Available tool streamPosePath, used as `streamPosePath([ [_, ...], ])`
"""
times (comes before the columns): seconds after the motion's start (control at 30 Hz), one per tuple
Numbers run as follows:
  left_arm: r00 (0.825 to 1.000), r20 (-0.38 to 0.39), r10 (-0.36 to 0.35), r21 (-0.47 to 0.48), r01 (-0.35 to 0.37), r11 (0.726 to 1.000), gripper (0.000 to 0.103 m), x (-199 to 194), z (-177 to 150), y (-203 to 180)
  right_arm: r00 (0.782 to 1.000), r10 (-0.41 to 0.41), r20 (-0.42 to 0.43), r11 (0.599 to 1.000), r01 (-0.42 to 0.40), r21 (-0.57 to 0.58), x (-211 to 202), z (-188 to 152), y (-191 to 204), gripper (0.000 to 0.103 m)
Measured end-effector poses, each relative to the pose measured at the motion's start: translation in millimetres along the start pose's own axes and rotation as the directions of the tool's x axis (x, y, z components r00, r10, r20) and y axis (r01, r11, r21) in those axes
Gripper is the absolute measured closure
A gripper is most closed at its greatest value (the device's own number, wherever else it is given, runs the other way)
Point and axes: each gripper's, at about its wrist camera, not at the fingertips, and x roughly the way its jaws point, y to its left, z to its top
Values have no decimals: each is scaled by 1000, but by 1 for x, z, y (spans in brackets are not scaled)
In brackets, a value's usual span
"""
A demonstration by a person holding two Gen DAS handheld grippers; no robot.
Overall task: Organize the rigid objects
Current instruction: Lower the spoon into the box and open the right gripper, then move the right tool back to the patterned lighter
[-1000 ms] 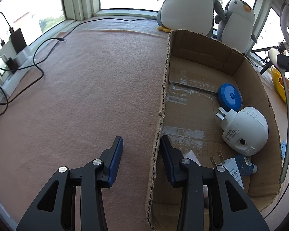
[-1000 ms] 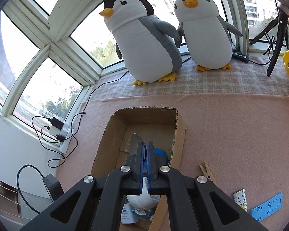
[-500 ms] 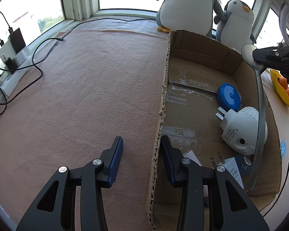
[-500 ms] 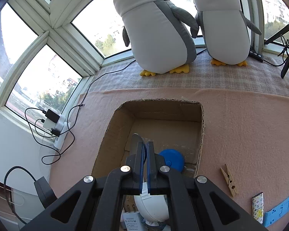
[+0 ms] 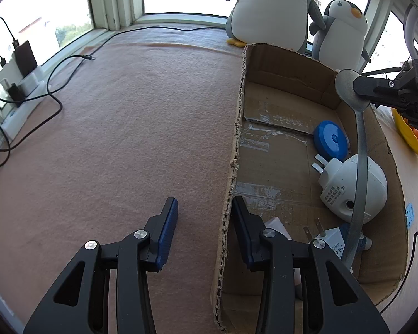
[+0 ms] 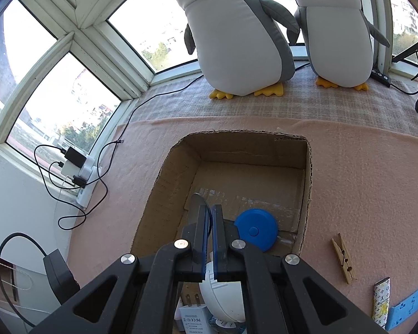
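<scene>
Spoon (image 5: 360, 150) (dull grey metal, long-handled)

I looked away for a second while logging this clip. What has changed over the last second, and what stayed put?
The right gripper, shut on the metal spoon, came in over the cardboard box, so the spoon now hangs above the white round plug-in device. The left gripper still clamps the box's wall; the blue round disc has not moved.
</scene>
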Motion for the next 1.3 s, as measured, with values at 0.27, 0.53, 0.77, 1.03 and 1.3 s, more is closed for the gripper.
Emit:
streamPosePath([
  [0.27,1000,0,0,0,0,1000,65,0,0,0,1000,-18,-12,1000,18,-18,3,-2,3,78],
  [0.53,1000,1,0,0,0,1000,65,0,0,0,1000,-16,-5,1000,16,-17,-5,-2,-1,69],
  [0.77,1000,1,3,5,-3,1000,65,-1,0,0,999,-23,29,1000,23,-17,-31,-4,-5,69],
  [1.03,1000,-2,10,36,-10,999,65,-2,1,-3,993,-48,106,999,48,7,-90,-6,-11,67],
  [1.3,1000,-6,-1,50,1,999,65,-2,-1,-2,977,-100,187,995,102,-2,-157,-20,-8,59],
])
